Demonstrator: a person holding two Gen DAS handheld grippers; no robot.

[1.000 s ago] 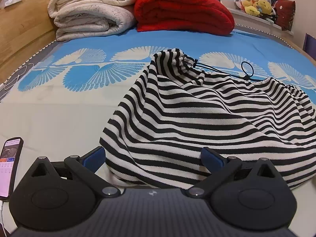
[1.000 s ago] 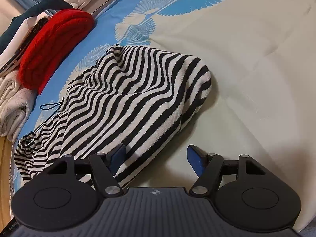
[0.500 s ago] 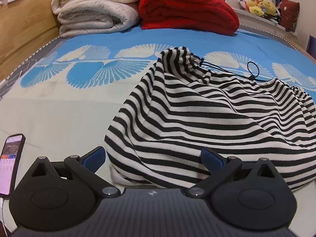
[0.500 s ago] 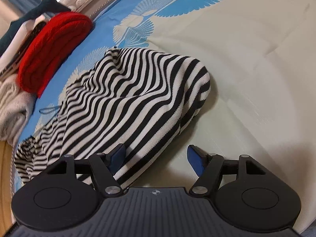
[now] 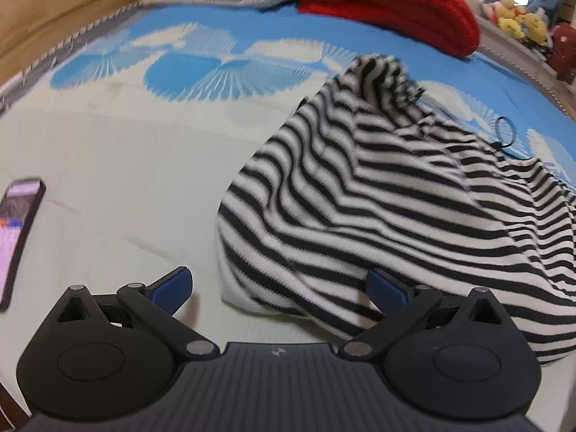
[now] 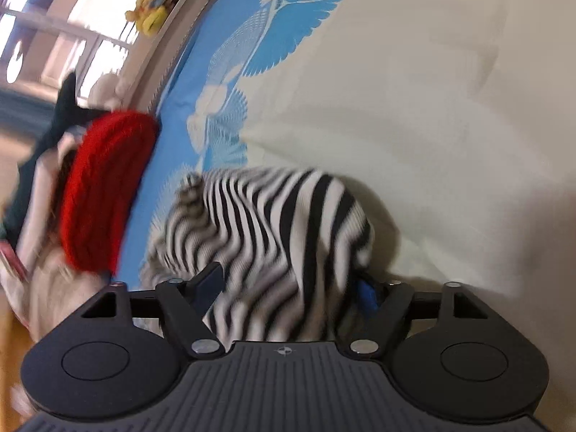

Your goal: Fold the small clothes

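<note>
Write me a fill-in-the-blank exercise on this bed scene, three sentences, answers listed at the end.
1. The crumpled garment on the bed has black and ____ stripes.
2. The folded blanket behind the garment is ____ in colour.
3. In the left wrist view, the phone lies to the ____ of the left gripper, whose fingers stand apart.

Answers: white; red; left
</note>
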